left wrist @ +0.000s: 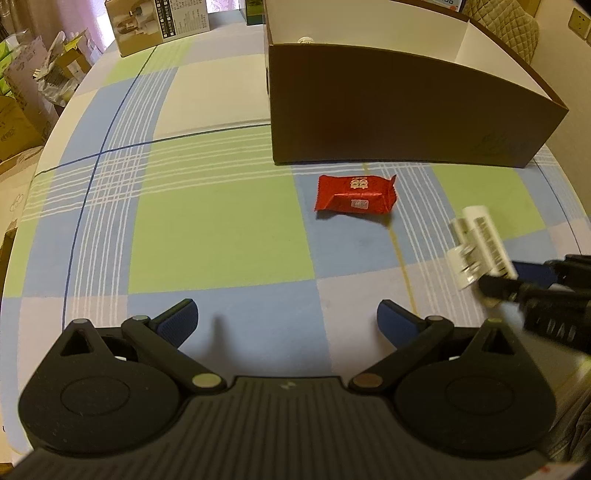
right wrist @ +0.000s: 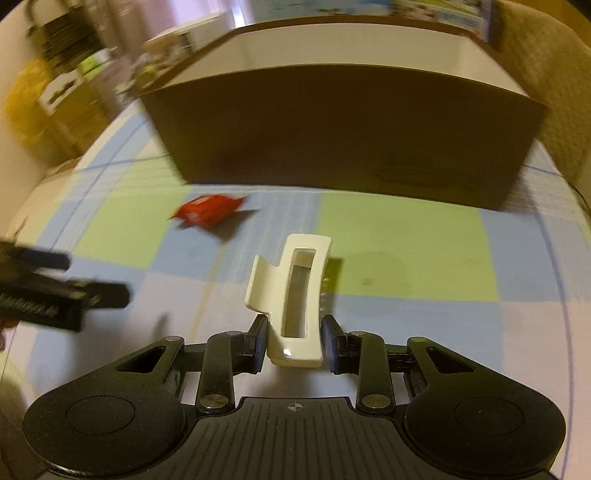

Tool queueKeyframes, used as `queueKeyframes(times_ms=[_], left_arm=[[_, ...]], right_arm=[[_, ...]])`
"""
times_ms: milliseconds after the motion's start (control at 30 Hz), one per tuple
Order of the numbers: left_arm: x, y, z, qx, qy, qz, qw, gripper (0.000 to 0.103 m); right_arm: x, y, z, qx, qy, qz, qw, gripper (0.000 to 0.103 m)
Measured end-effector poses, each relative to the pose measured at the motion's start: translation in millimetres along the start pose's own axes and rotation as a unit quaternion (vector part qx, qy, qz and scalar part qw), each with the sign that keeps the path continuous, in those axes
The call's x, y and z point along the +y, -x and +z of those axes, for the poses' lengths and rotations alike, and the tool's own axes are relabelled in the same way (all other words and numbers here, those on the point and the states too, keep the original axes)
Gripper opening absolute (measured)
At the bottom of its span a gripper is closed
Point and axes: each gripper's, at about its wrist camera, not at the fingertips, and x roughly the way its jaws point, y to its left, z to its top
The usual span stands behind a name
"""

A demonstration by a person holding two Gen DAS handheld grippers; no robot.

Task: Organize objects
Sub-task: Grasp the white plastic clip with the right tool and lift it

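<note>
My right gripper (right wrist: 294,345) is shut on a cream-white hair claw clip (right wrist: 291,291), held above the checked tablecloth; the clip (left wrist: 476,247) and that gripper (left wrist: 517,280) show at the right edge of the left wrist view. A red snack packet (left wrist: 355,194) lies on the cloth just in front of the brown cardboard box (left wrist: 399,110); it also shows, blurred, as the packet (right wrist: 207,210) ahead-left of the clip. My left gripper (left wrist: 287,323) is open with nothing between its fingers, short of the packet. The box (right wrist: 343,125) is open-topped with white inner walls.
The table has a green, blue and white checked cloth (left wrist: 221,221). A printed carton (left wrist: 159,22) stands at the far left corner. Cardboard boxes and clutter (left wrist: 33,92) sit beyond the table's left edge. A quilted chair back (left wrist: 506,22) rises behind the box.
</note>
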Motion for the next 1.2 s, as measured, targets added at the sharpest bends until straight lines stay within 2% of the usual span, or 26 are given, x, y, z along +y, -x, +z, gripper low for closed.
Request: queueKeyframes(times_ms=[133,200,267,367,600,700,733,800,833,967,1067,1200], left_arm=[[-1.9,-1.5,1.3,-0.001,-0.003,0.001,1.0000,0.102],[-2.3,-1.6,1.8,-0.003,-0.002,0.000,1.0000,0.102],[-3.1,-1.4,2.7,-0.004,-0.002,-0.003,1.0000,0.102],[-4.4,-0.9,3.8,-0.009,-0.003,-0.006,0.9999,0.102],[-7.1,-5.4,8.3,-0.019,0.002,-0.002,0.9998,0.102],[-9.3,-6.9,11.3,-0.030,0.004,-0.005,0.9995,0.102],[-10.5,-7.5,12.5,-0.033,0.004,-0.005,0.9994,0.102],[-12.7,-8.1,14.4,-0.040,0.003,-0.010,0.9991,0.102],[-13.4,-8.4,15.9,-0.042,0.004,-0.015,0.9990,0.102],[-15.0,-8.9,23.2,-0.052,0.013,-0.036,0.9979,0.102],[-13.9,-8.0,30.7,-0.064,0.021,-0.039,0.9970,0.102],[-5.3,-12.3,45.1,-0.073,0.060,-0.050,0.9943,0.101]], right_arm=[[-19.8,3.5,3.6,0.003,-0.041,0.001,0.999,0.032],[-23.7,6.3,3.6,0.004,-0.052,0.008,0.999,0.043],[-20.8,10.2,4.3,-0.006,-0.046,0.007,0.999,0.065],[-14.5,13.5,5.7,-0.020,-0.023,0.009,0.999,0.071],[-5.1,0.6,15.4,-0.042,-0.009,-0.002,0.999,0.071],[-1.6,-8.0,15.3,-0.034,-0.004,-0.005,0.999,0.069],[-0.8,-10.9,14.6,-0.030,0.000,-0.007,1.000,0.067],[-1.0,-16.0,13.4,-0.023,0.005,-0.010,1.000,0.053],[-2.4,-18.0,12.8,-0.022,0.005,-0.011,1.000,0.041],[-14.3,-19.2,14.7,-0.025,-0.013,-0.024,0.999,0.040],[-24.9,-19.2,18.2,-0.030,-0.025,-0.039,0.998,0.040],[-31.8,-16.6,18.6,-0.032,-0.038,-0.037,0.998,0.040]])
